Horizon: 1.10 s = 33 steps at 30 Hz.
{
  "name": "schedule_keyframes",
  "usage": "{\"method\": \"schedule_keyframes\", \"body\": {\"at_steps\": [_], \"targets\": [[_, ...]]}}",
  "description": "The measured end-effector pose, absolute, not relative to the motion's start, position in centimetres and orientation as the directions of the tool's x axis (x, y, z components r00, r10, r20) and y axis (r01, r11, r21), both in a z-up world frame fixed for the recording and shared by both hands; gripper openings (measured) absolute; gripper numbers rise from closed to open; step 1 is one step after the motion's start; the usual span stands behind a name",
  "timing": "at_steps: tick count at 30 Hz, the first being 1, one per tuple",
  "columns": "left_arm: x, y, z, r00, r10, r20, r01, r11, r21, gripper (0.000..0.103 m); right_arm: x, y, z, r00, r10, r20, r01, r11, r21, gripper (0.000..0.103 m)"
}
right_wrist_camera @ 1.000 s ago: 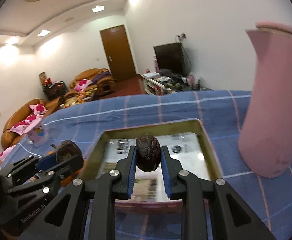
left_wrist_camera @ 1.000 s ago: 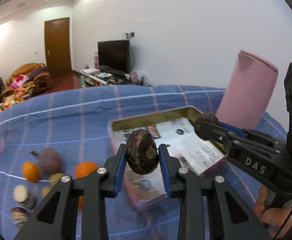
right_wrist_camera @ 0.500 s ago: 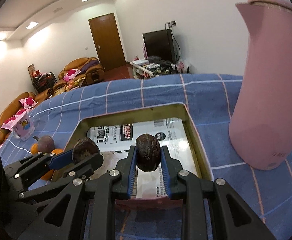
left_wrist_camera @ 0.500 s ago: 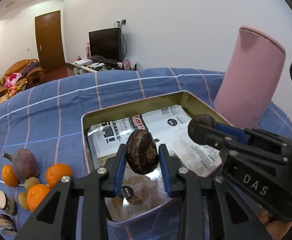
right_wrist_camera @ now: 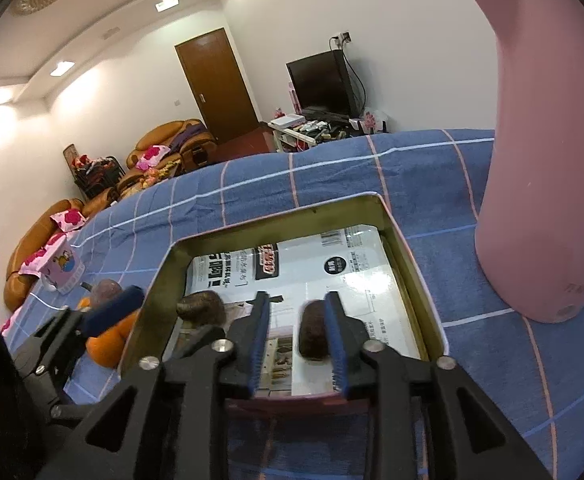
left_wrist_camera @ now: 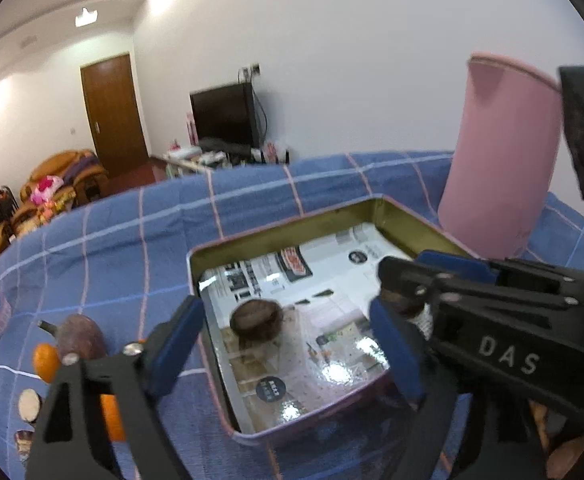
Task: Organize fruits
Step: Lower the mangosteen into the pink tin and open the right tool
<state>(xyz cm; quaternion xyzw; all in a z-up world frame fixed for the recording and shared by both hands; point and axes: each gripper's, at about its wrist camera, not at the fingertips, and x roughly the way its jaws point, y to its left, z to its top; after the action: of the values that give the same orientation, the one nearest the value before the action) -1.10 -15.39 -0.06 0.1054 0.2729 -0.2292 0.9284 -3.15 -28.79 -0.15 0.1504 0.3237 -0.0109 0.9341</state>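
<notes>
Both tongs opening over the tin (left_wrist_camera: 408, 216): left tongs (left_wrist_camera: 288, 344) wide, fruit (left_wrist_camera: 257, 317) dropped; right tongs (right_wrist_camera: 298, 338) releasing dark fruit (right_wrist_camera: 312, 334). Lift straight, avoid nudging.

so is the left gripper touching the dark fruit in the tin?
Apart. In the left wrist view the opening left gripper shows clear gaps on both sides of the dark fruit.

Bright ceiling lights (right_wrist_camera: 167, 3), glare in tin (left_wrist_camera: 334, 370), fisheye-bent, blurred edges.
</notes>
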Motion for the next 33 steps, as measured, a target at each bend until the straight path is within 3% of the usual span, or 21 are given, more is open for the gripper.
{"method": "schedule_keyframes", "body": {"at_steps": [1, 4, 18, 33], "targets": [[-1.3, -15.3, 0.1, 0.757, -0.361, -0.545, 0.476, 0.876, 0.081, 0.101, -3.3, -28.8, -0.1, 0.796, 0.078, -0.600, 0.115, 0.954, 0.277, 0.057], [-1.7, -15.0, 0.5, 0.799, -0.328, -0.504, 0.441, 0.890, 0.119, 0.103, -4.1, -28.9, 0.8, 0.838, 0.065, -0.542, 0.111, 0.952, 0.285, 0.075], [-1.0, -11.4, 0.6, 0.867, -0.183, -0.464, 0.284, 0.946, 0.157, 0.103, -5.6, -28.4, 1.8, 0.899, -0.132, -0.417, 0.201, 0.971, 0.126, 0.076], [-0.8, -6.1, 0.0, 0.868, -0.101, -0.486, 0.182, 0.976, 0.122, 0.103, -6.5, -26.8, 2.1, 0.909, -0.155, -0.387, 0.204, 0.975, 0.088, 0.076]]}}
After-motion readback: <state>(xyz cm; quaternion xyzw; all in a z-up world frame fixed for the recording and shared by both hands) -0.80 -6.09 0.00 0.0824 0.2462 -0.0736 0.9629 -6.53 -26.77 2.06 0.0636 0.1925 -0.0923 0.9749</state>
